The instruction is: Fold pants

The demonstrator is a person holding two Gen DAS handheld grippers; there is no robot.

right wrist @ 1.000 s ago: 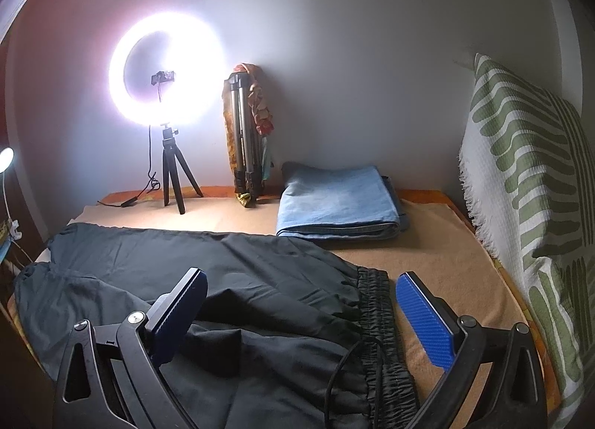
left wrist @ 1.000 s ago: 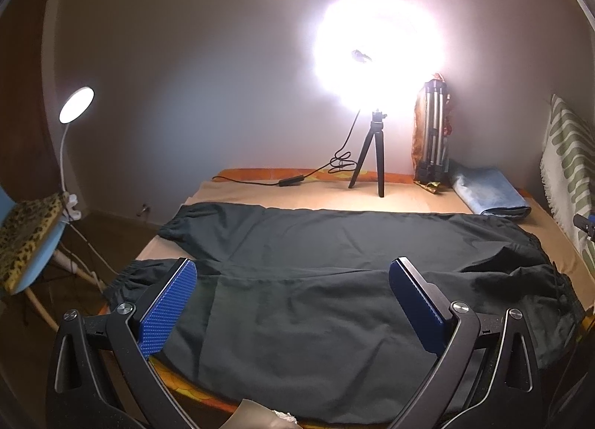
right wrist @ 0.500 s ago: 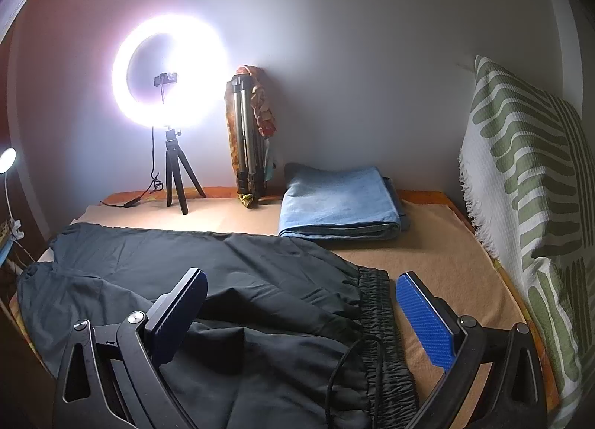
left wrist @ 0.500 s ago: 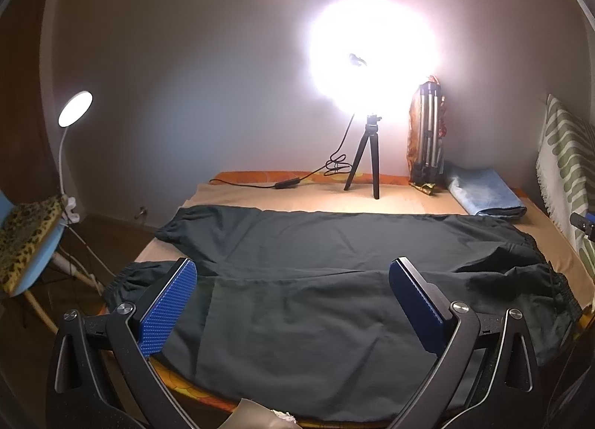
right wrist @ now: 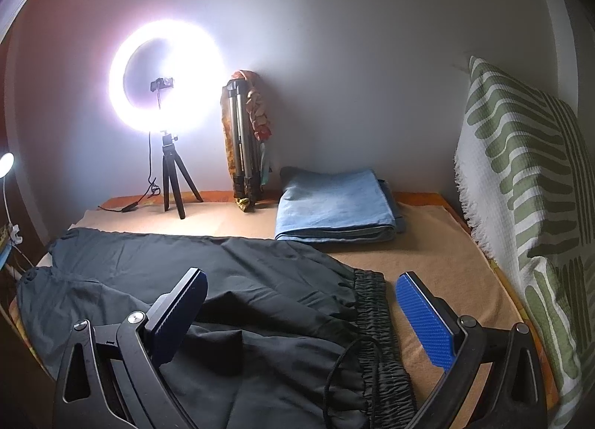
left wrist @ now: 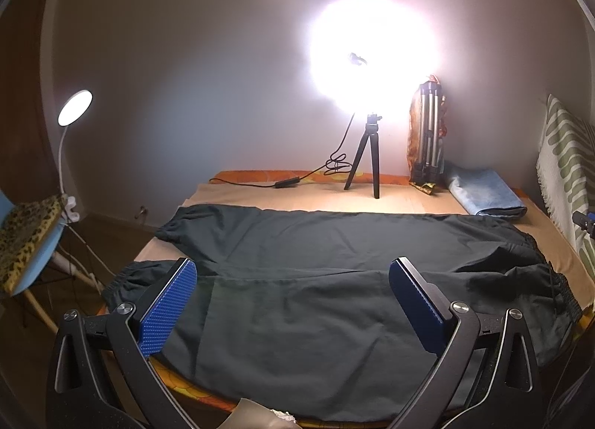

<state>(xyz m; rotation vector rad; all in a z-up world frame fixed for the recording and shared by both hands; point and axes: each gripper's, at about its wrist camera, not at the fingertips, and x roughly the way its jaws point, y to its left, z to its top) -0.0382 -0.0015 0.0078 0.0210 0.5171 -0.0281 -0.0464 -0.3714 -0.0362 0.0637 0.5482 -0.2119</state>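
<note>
Near: our left gripper (left wrist: 292,298) and right gripper (right wrist: 301,311) hover with jaws spread, empty | Mid: pants (left wrist: 334,280) flat on bed (right wrist: 427,254) | Risk: loose drawstring (right wrist: 342,365) may snag | Far: ring light (right wrist: 167,75).

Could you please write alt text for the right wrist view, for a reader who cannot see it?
The open right gripper hovers over the elastic waistband of dark pants spread flat on a tan-covered bed. Behind lie a folded blue cloth, a lit ring light and a folded tripod against the wall.
</note>
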